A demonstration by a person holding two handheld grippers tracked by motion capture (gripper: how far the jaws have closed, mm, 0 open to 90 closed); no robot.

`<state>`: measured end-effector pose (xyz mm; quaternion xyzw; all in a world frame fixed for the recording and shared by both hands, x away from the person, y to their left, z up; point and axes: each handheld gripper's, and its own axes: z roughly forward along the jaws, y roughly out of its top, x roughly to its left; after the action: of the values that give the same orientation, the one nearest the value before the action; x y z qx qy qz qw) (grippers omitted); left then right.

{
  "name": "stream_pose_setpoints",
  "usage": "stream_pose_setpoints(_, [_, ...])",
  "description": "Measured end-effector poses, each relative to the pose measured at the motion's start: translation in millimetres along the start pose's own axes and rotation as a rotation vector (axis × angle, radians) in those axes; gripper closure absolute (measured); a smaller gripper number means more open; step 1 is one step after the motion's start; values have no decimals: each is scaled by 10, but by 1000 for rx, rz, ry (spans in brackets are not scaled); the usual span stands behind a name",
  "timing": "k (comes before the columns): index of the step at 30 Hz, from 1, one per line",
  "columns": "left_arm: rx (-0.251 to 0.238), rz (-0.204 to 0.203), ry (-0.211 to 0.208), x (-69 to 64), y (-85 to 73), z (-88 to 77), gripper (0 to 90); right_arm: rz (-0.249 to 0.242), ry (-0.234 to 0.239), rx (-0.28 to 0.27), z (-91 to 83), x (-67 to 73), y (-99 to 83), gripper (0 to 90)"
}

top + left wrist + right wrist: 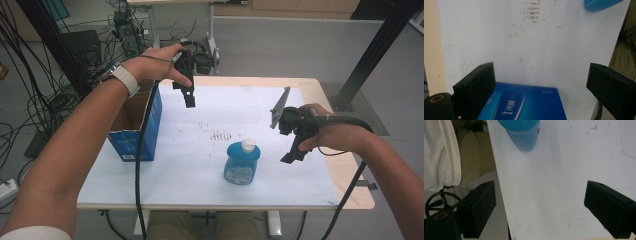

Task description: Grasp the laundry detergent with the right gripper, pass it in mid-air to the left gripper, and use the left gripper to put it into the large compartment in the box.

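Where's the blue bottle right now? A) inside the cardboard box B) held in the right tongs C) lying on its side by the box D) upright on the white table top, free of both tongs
D: the blue bottle stands upright on the white table top, white cap up, with the right tongs open beside it and the left tongs open up near the box.

Lighting evenly and softly from overhead, glaring faintly off the white table between both tongs. Casting only a weak shadow under the blue bottle. Softening and blurring slightly in both gripper views, smearing the near jaws; bending lines slightly toward the high view's edges.
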<state>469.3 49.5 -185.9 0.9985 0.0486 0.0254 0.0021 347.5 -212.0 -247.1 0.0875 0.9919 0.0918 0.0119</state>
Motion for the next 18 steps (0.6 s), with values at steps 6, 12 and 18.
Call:
stream_pose_setpoints(6, [3, 0, 0, -9, 14, -9, 89, 5, -3, -14, -11, 9, -7, 101])
stream_pose_setpoints(12, [2, -7, -4, -16, 8, -24, 90, 15, -8, -7, -13, 18, -30, 95])
stream_pose_setpoints(18, [4, -14, -3, -17, 5, -28, 90, 13, -13, -11, -16, 17, -47, 87])
